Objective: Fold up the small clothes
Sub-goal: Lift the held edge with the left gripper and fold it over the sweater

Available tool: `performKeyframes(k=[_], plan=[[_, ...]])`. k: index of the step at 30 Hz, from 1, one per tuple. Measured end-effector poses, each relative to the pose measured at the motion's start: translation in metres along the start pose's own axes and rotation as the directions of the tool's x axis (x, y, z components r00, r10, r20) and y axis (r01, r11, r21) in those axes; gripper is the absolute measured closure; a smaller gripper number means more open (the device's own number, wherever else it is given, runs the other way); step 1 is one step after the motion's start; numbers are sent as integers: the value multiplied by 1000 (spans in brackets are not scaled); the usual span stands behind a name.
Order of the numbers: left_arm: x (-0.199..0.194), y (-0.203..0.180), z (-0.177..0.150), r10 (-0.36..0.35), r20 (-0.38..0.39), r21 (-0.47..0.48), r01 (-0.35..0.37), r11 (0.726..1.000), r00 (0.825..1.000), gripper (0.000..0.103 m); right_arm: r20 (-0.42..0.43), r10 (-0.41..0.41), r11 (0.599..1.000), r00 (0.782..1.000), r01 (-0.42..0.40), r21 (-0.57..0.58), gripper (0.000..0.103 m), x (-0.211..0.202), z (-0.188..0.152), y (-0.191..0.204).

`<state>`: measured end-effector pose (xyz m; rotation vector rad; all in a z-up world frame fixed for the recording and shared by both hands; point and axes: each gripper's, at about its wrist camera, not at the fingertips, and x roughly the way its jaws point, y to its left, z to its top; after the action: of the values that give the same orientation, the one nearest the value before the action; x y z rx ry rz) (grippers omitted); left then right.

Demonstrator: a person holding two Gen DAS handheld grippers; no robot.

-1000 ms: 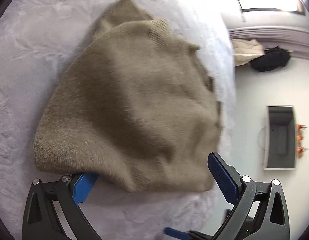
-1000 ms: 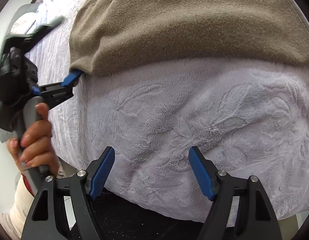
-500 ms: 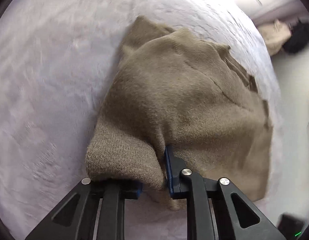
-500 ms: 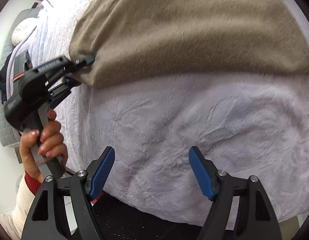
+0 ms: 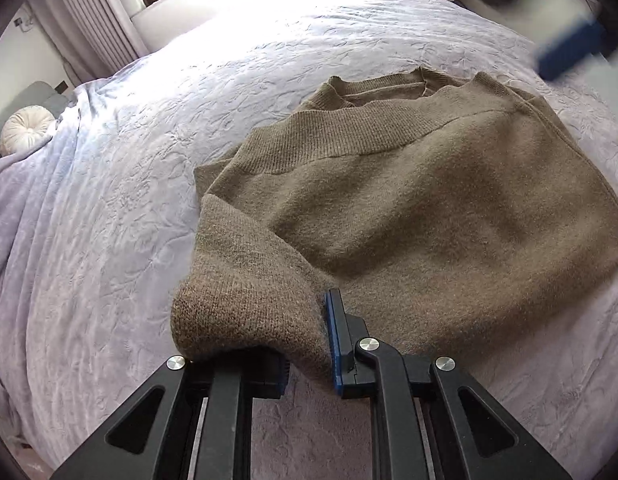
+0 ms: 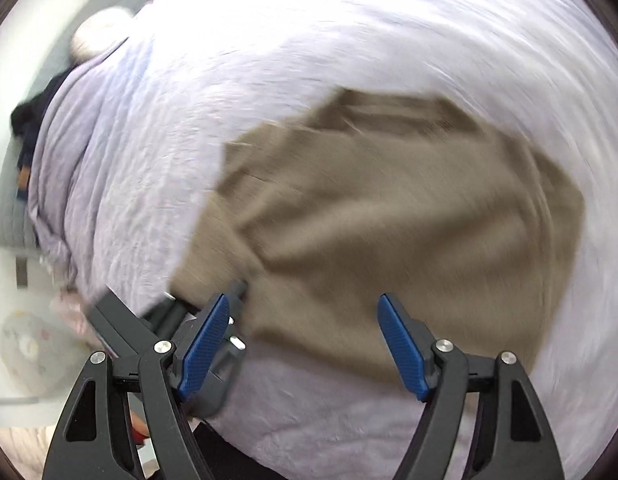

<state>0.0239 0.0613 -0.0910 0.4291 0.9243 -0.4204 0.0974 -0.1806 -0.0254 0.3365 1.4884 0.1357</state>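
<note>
A brown knit sweater (image 5: 409,208) lies folded on a lilac bedspread (image 5: 109,200), its ribbed hem and neck opening toward the far side. My left gripper (image 5: 309,344) is shut on a near fold of the sweater at its left corner. In the right wrist view the sweater (image 6: 389,220) is blurred by motion. My right gripper (image 6: 305,344) is open and empty, above the sweater's near edge. The left gripper (image 6: 229,300) shows there at the sweater's left corner. A blurred blue pad of the right gripper (image 5: 569,52) shows at the top right of the left wrist view.
A round white cushion (image 5: 25,132) lies at the bed's far left by a grey headboard. Curtains (image 5: 93,20) and a bright window stand beyond the bed. Dark clothes (image 6: 29,120) lie at the left bed edge. The bed's near edge (image 6: 309,452) is just below my right gripper.
My left gripper closed on the sweater's corner and swung round with it. My right gripper moved up from the bed's edge to over the sweater, still open.
</note>
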Motion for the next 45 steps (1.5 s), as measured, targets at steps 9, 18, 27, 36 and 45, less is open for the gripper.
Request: performKeyframes(k=[9,18,27,36,45], plan=[[-1,-25,-22,54,77,196,-68,978,996,86,-338,-167,947,926,56,-315,22,88,90,106],[5,-28,-30,45,74,222,-61,973,996,86,-466,-502,818,728,225,-530,22,224,84,158],[8,-30,-31,54,74,231,-70,970,996,86,-354,-704,627,615,304,-717,60,268,48,171],[6,5,-19,-142,10,-19,142,990,990,86,-393,-402,825,827,141,-547,74,194,55,141],[71,104,-52,-600,24,-727,426,538,800,83,-190,-144,972,971,103,-212,36,96,8,45]])
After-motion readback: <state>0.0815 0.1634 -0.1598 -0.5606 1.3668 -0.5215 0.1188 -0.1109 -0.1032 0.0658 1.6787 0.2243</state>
